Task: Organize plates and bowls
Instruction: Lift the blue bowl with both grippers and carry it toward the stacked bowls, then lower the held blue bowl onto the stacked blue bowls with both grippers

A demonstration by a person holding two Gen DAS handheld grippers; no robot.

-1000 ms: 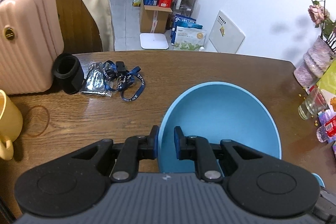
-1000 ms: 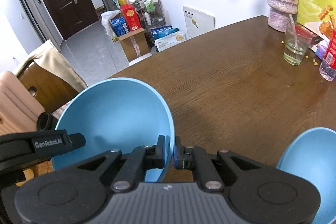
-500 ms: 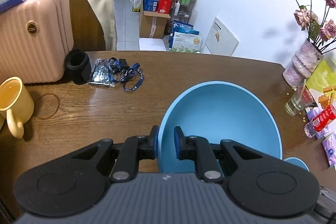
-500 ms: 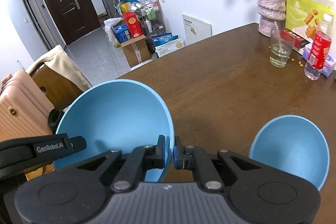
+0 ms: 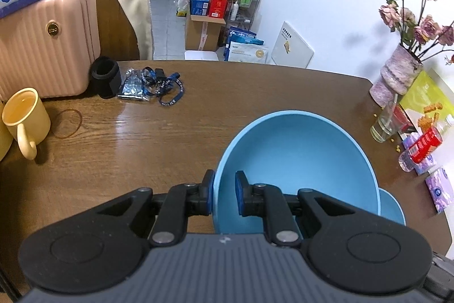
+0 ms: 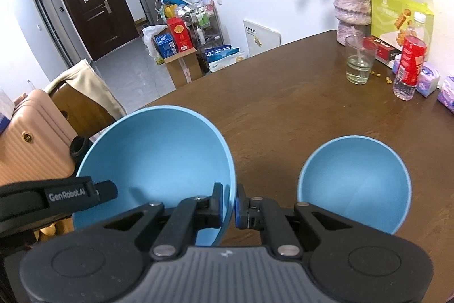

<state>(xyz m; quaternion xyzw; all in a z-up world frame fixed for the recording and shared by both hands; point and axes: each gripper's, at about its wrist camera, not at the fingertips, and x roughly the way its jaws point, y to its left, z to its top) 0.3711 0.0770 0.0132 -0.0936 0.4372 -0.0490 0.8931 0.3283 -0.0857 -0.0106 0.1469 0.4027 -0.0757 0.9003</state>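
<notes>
A large light-blue bowl [image 5: 298, 163] hangs above the brown table, gripped on opposite rims by both grippers. My left gripper [image 5: 224, 196] is shut on the bowl's left rim, one pad outside and one inside. In the right wrist view the same large bowl [image 6: 156, 161] fills the lower left, and my right gripper [image 6: 229, 205] is shut on its right rim. The left gripper's black body shows at the left edge there. A smaller light-blue bowl [image 6: 354, 183] rests on the table to the right, and only its edge [image 5: 393, 208] peeks out in the left wrist view.
On the table's left side stand a yellow mug [image 5: 24, 119], a pink suitcase [image 5: 42, 47], a black cup [image 5: 105, 77] and a blue lanyard [image 5: 161, 85]. At the right are a vase of dried roses [image 6: 353, 6], a glass [image 6: 359, 61], a bottle [image 6: 410, 61] and tissue packs.
Both grippers have lifted the large bowl and drawn it back toward me. More of the table shows, and the small bowl has come fully into the right wrist view.
</notes>
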